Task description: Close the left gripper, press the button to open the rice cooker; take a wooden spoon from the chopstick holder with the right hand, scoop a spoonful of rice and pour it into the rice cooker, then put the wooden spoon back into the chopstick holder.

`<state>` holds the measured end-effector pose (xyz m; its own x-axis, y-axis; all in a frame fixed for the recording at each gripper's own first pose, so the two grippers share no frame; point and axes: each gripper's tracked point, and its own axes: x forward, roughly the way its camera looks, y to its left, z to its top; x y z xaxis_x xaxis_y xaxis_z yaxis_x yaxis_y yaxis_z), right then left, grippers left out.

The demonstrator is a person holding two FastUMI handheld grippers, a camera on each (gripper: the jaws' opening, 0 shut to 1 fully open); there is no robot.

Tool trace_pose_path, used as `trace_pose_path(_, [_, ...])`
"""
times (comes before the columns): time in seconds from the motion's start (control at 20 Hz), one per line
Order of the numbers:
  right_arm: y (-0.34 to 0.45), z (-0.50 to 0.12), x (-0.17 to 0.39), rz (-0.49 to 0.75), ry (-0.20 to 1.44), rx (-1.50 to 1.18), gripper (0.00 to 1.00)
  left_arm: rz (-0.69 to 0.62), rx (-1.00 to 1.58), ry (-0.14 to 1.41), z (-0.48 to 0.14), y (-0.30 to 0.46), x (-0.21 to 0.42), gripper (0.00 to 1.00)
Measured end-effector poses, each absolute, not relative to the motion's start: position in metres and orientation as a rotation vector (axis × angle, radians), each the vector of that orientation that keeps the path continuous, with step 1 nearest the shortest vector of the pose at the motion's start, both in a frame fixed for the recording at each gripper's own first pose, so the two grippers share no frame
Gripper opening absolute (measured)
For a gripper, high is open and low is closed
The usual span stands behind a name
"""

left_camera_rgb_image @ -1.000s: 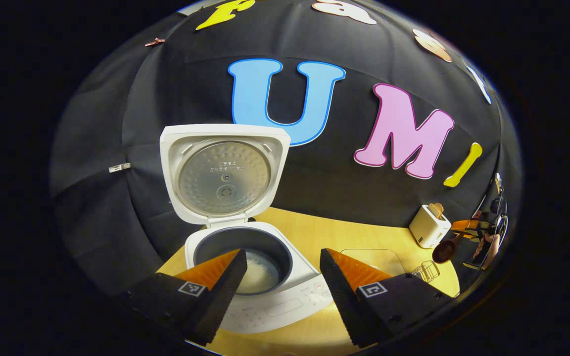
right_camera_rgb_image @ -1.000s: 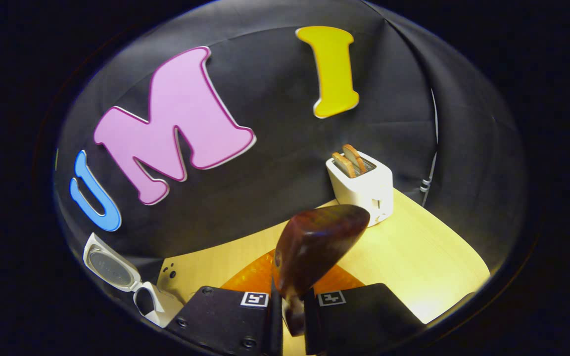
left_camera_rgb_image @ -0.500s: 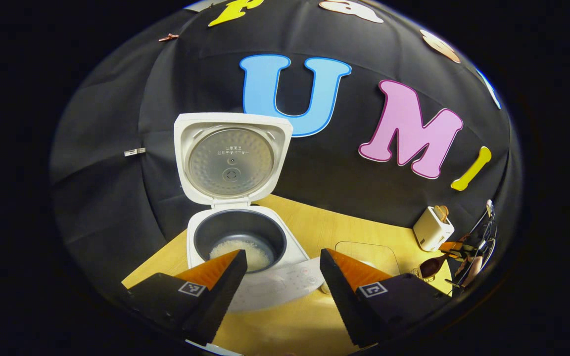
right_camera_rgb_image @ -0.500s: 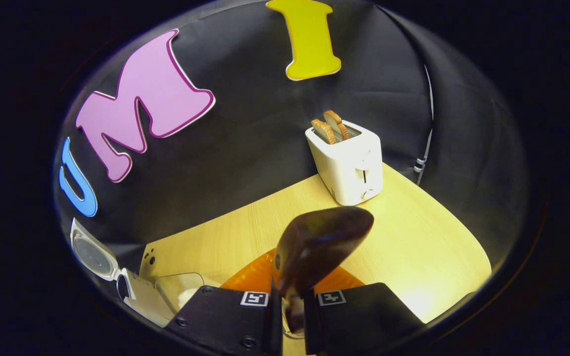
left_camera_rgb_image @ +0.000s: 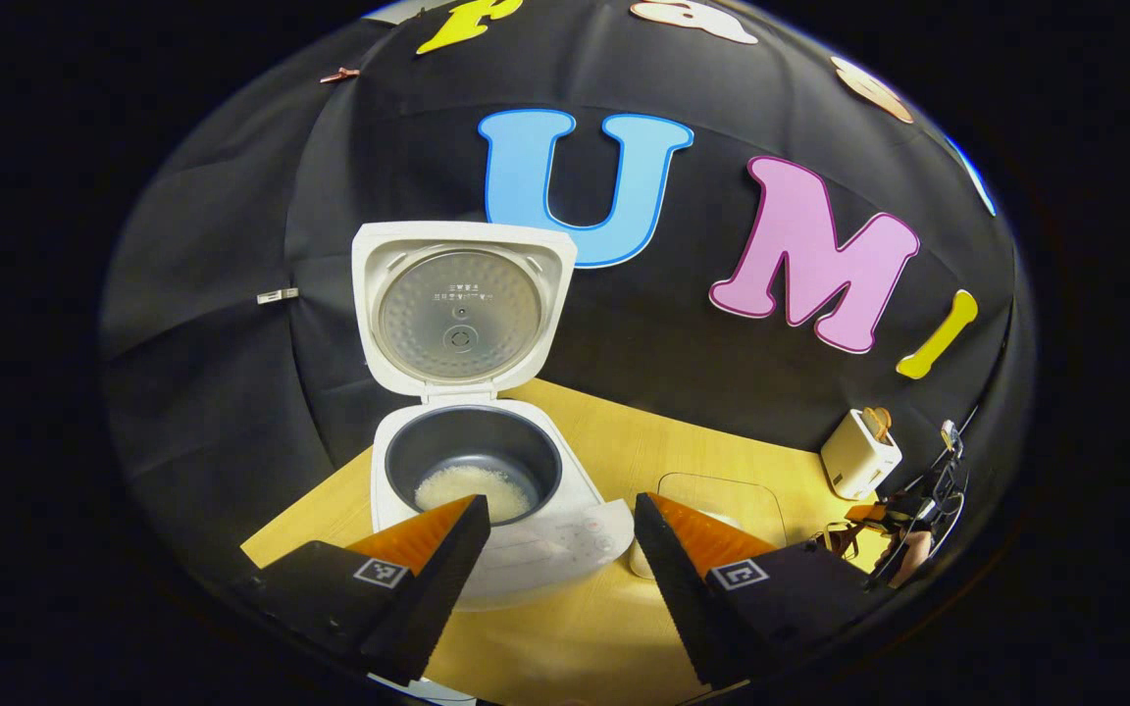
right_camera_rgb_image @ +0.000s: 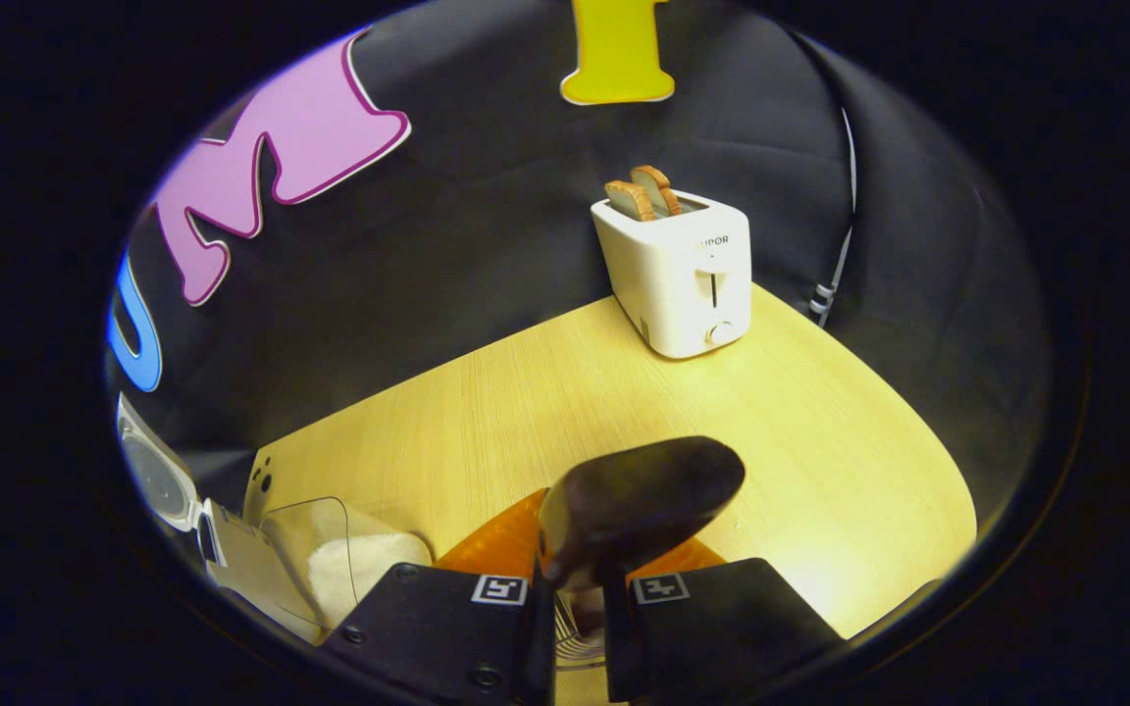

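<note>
The white rice cooker stands open, its lid upright and white rice in the dark inner pot. My left gripper is open just in front of the cooker, touching nothing. My right gripper is shut on the handle of the dark wooden spoon, whose bowl points away from me over the table. The wire chopstick holder shows just under the spoon between the fingers; it also appears as the wire holder at the far right of the left gripper view.
A clear container of rice sits to the right of the cooker. A white toaster with two slices of bread stands at the back by the cloth wall. The wooden table ends close on the right.
My left gripper has drawn back from the cooker and stayed open. My right gripper has tipped downward with the spoon, and the rice container and wire holder have come into its view.
</note>
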<state>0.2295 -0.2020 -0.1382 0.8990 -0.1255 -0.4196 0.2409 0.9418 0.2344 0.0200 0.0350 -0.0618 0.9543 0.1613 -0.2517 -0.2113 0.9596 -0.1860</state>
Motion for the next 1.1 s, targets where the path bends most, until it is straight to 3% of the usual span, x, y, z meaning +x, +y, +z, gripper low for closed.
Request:
trace_pose_path(0.05, [-0.208, -0.140, 0.230, -0.207, 0.409, 0.280, 0.25, 0.186, -0.209, 0.236, -0.061, 0.032, 0.020, 0.96])
trace_pose_path(0.1, [-0.211, -0.136, 0.225, -0.213, 0.411, 0.276, 0.15, 0.180, -0.206, 0.237, -0.061, 0.029, 0.021, 0.96])
trace_pose_path(0.15, [-0.211, -0.136, 0.222, -0.216, 0.413, 0.274, 0.31, 0.177, -0.204, 0.236, -0.060, 0.027, 0.021, 0.96])
trace_pose_path(0.25, [-0.211, -0.135, 0.215, -0.207, 0.414, 0.277, 0.81, 0.167, -0.202, 0.227, -0.059, 0.023, 0.023, 0.96])
trace_pose_path(0.3, [-0.212, -0.130, 0.212, -0.198, 0.412, 0.282, 0.68, 0.164, -0.198, 0.220, -0.057, 0.021, 0.024, 0.96])
trace_pose_path(0.35, [-0.213, -0.132, 0.212, -0.193, 0.412, 0.286, 0.67, 0.163, -0.191, 0.211, -0.053, 0.022, 0.025, 0.96])
trace_pose_path(0.4, [-0.212, -0.132, 0.211, -0.186, 0.412, 0.295, 0.77, 0.161, -0.185, 0.201, -0.051, 0.023, 0.028, 0.96])
trace_pose_path(0.45, [-0.212, -0.128, 0.203, -0.183, 0.414, 0.298, 0.98, 0.158, -0.181, 0.190, -0.045, 0.025, 0.030, 0.96])
trace_pose_path(0.7, [-0.220, -0.114, 0.170, -0.222, 0.386, 0.273, 0.99, 0.182, -0.172, 0.118, -0.006, 0.059, 0.037, 0.96])
trace_pose_path(1.1, [-0.245, -0.120, 0.085, -0.433, 0.343, 0.275, 0.99, 0.252, -0.123, -0.027, 0.096, 0.161, 0.073, 0.96])
